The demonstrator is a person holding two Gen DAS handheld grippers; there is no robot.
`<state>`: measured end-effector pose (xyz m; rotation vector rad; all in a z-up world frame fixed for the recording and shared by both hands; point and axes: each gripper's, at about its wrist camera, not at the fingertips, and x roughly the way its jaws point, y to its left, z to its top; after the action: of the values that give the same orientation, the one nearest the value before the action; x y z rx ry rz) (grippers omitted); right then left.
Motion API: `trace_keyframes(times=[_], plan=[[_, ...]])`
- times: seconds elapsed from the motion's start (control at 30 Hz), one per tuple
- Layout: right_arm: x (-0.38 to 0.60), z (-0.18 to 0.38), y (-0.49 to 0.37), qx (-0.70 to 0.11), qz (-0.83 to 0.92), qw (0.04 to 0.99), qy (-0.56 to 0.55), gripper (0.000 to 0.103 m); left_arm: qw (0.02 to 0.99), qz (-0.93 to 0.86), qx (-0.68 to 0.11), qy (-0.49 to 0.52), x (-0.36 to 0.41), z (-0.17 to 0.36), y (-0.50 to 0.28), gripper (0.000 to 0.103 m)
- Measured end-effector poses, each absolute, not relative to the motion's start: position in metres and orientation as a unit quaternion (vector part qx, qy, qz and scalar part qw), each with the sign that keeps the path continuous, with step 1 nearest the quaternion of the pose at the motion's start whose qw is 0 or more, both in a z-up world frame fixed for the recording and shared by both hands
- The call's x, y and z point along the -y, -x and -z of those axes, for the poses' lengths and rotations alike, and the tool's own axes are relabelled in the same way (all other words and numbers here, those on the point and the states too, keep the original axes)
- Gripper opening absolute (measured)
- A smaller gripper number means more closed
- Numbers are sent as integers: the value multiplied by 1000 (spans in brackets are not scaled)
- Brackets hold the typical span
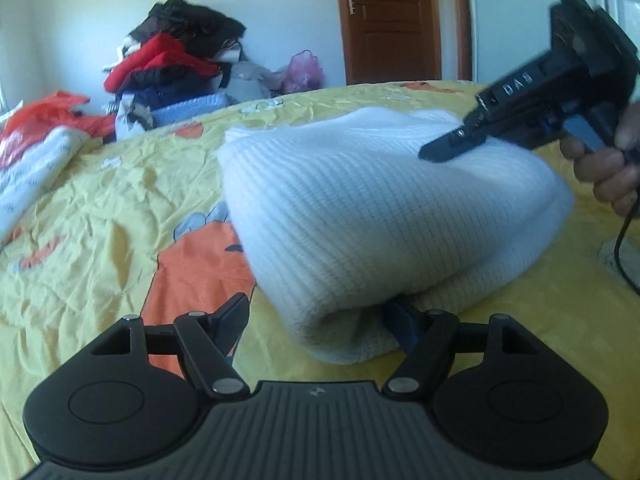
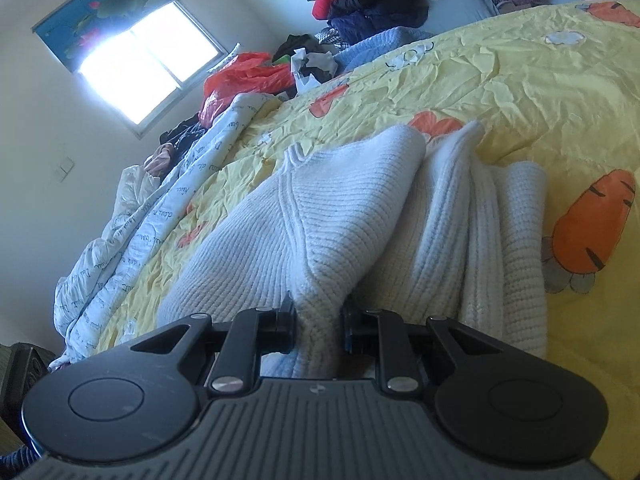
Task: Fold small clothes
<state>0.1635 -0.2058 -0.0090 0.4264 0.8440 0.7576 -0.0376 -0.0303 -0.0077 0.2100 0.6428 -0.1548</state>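
A white ribbed knit garment (image 1: 360, 216) lies in a doubled-over bundle on the yellow bedspread (image 1: 100, 208). My left gripper (image 1: 320, 320) is open at the bundle's near edge, with its right finger partly under the fold and its left finger (image 1: 232, 316) free. My right gripper (image 2: 318, 320) is shut on a pinch of the same knit garment (image 2: 340, 220) and holds that part raised. The right gripper also shows in the left wrist view (image 1: 448, 150), above the garment's far right side.
A pile of red, dark and blue clothes (image 1: 176, 68) sits at the bed's far side. An orange plastic bag (image 1: 44, 116) and a white printed quilt (image 2: 152, 216) lie on the left. A brown door (image 1: 390, 20) stands behind.
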Motion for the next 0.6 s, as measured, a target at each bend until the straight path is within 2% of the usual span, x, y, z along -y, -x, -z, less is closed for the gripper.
trace_keyframes(times=[0.13,0.17,0.2,0.23,0.3,0.5,0.6], plan=[[205,10,-164,-398,-356,821,-203,23,947,42,-303,-100,24,3,32,70],[205,10,-164,-398,-356,821,-201,23,948,41,-304,-88,22,2,31,64],[205,10,-164,-398,-356,822,-199,23,948,47,-306,-76,21,2,30,46],[204,9,-163,-397,-356,823,-197,23,948,50,-306,-75,24,2,31,41],[204,8,-162,-394,-358,823,-196,23,951,34,-290,-99,33,3,36,36],[226,-15,-143,-365,-360,837,-192,19,948,48,-298,-97,30,5,36,34],[230,15,-147,-396,-342,830,-193,16,948,43,-297,-110,35,10,35,34]])
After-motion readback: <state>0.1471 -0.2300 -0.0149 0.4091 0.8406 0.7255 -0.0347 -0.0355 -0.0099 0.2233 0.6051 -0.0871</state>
